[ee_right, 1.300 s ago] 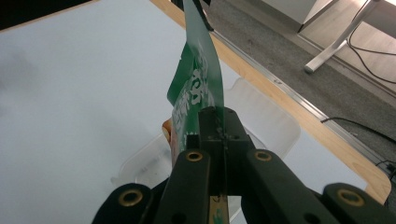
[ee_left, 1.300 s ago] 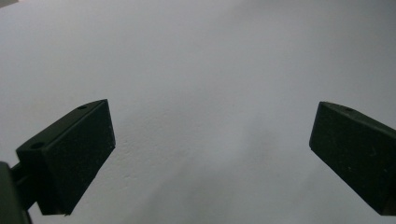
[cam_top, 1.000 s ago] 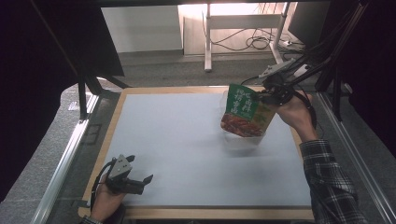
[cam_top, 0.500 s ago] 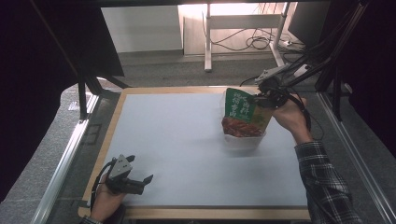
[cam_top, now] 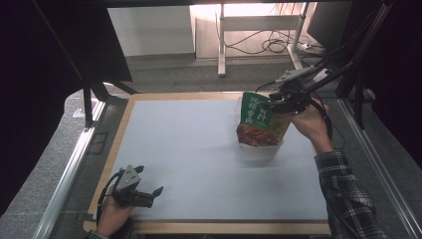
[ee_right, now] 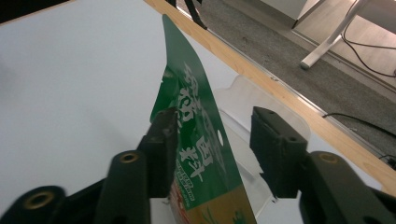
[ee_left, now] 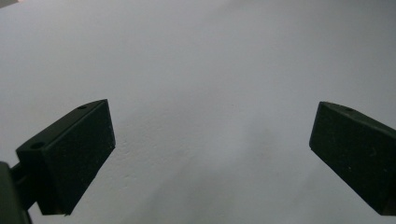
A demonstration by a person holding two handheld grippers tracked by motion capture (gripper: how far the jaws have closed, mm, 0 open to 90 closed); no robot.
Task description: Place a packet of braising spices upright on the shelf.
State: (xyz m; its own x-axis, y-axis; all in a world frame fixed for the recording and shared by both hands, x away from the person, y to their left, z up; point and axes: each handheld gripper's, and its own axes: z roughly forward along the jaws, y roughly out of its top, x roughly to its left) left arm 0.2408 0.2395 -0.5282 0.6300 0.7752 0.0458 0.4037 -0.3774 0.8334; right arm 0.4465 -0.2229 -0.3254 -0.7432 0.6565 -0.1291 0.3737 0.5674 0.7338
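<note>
Dim room, evenly lit table, light entering from the far side

The table (cam_top: 199, 149) is softly lit, while the surroundings are lost in darkness; a bright patch of floor is seen beyond the right hand-held gripper (cam_top: 282, 102). Faint shadow is cast under the left hand-held gripper (ee_left: 210, 154), whose pads are rendered slightly soft.

Grey floor (cam_top: 164, 74), white desk legs (cam_top: 221, 45), loose cables (cam_top: 273, 45) beyond the table (cam_top: 164, 97).

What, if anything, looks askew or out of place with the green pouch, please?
The green pouch stands in a clear container, leaning toward the table's middle. The right gripper has just been opening; the pouch top sits between its jaws, against one pad only.
</note>
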